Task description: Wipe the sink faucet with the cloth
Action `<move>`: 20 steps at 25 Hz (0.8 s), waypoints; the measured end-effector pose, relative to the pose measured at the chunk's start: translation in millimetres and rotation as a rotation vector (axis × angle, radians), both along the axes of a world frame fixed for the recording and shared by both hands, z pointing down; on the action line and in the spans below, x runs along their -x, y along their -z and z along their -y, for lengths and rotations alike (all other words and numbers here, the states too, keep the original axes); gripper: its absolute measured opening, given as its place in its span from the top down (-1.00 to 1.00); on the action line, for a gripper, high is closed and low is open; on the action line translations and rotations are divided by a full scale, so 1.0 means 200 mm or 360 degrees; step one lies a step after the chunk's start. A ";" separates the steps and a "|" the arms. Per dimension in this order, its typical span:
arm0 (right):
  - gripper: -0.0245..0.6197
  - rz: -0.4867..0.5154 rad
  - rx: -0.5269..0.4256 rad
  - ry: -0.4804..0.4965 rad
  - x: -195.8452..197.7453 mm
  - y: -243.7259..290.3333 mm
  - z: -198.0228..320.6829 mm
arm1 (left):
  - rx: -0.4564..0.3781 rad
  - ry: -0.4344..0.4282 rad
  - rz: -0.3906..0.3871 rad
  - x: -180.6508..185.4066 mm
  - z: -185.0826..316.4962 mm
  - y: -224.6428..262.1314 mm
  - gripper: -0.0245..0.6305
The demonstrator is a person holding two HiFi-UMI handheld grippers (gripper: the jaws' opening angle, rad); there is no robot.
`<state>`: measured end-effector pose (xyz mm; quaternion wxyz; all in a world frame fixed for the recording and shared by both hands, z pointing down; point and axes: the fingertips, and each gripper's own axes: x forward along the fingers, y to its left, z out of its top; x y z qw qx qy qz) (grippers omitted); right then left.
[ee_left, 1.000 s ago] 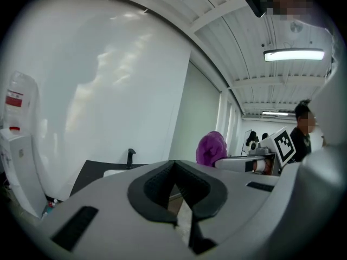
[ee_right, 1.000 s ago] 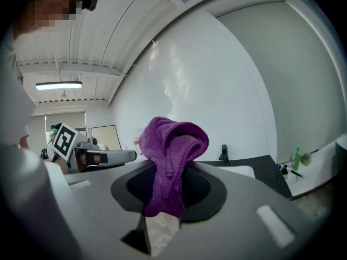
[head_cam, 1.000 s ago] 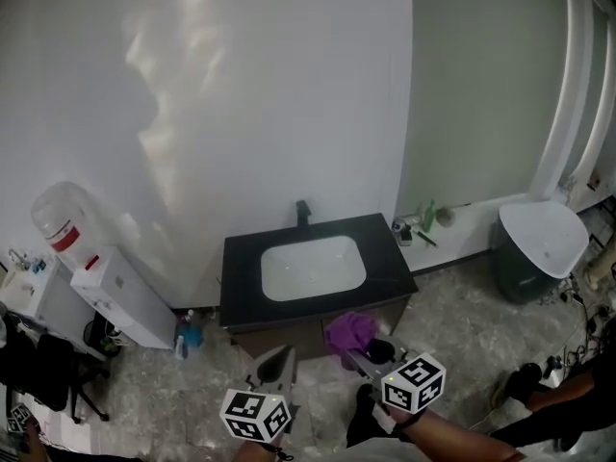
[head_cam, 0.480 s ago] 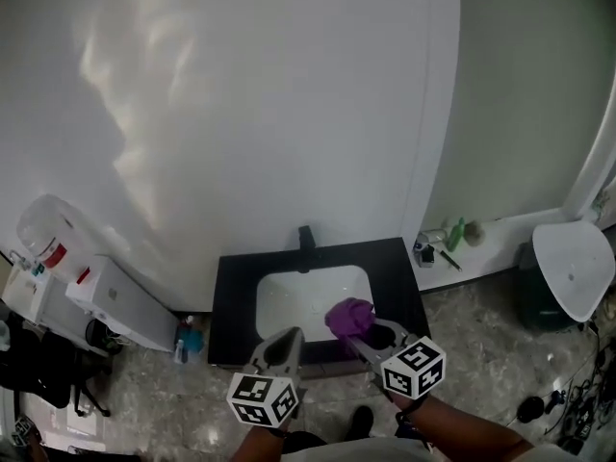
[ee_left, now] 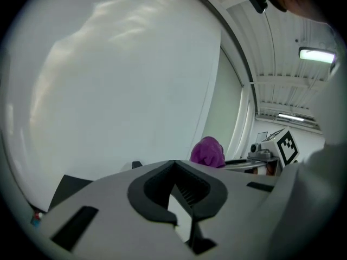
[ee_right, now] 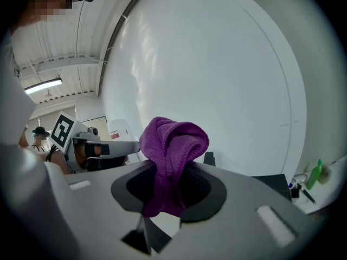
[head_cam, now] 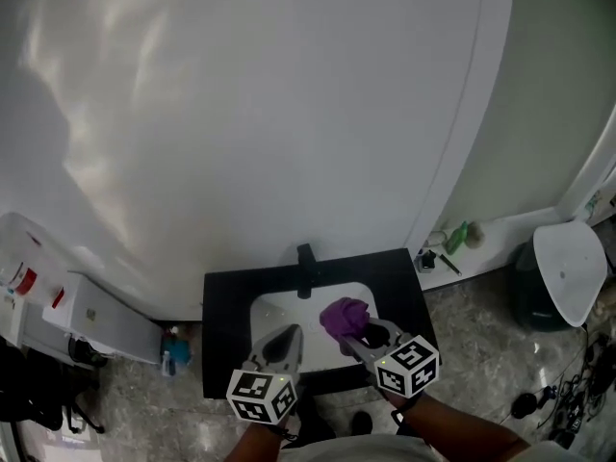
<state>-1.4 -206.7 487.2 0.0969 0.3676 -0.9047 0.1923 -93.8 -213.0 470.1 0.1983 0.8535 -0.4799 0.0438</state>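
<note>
Our right gripper [ee_right: 169, 172] pinched the purple cloth [ee_right: 174, 141] at 1 bunched fold; soft and light, we judged, it should drape the faucet [head_cam: 306, 262]. Our left gripper [ee_left: 174, 166] was closed, empty.

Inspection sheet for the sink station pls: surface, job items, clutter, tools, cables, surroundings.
Surface: black countertop with white sink basin set in it.
Job's things: black faucet upright behind the basin; purple cloth bunched, above the basin, apart from the faucet.
Clutter: green bottle and small items on the ledge right of the counter; blue bottle on the floor, left.
Grippers: left tool shut, empty; right tool shut on purple cloth.
Cables: cables on the floor, far right.
Surroundings: white wall, lidded bin, water dispenser.
</note>
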 end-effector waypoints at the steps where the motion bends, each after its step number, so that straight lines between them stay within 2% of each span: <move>1: 0.60 -0.0006 0.0008 -0.0017 0.03 -0.01 0.07 | 0.0001 -0.0017 -0.0002 0.03 0.07 -0.01 0.91; 6: 0.60 0.0011 0.0056 -0.0099 0.14 -0.04 0.34 | 0.0016 -0.0134 -0.0057 0.10 0.30 -0.04 0.91; 10: 0.60 -0.0041 0.0137 -0.0111 0.19 -0.18 0.55 | 0.0093 -0.0184 -0.0105 0.11 0.42 -0.13 0.91; 13: 0.60 -0.0104 0.0165 -0.0119 0.18 -0.33 0.84 | 0.0147 -0.0169 -0.0112 0.14 0.48 -0.23 0.91; 17: 0.60 -0.0148 0.0258 -0.0046 0.26 -0.51 1.30 | 0.0162 -0.0127 -0.0117 0.13 0.53 -0.30 0.91; 20: 0.60 -0.0278 0.0349 0.0032 0.35 -0.70 1.46 | 0.0195 -0.0090 -0.0083 0.12 0.54 -0.38 0.91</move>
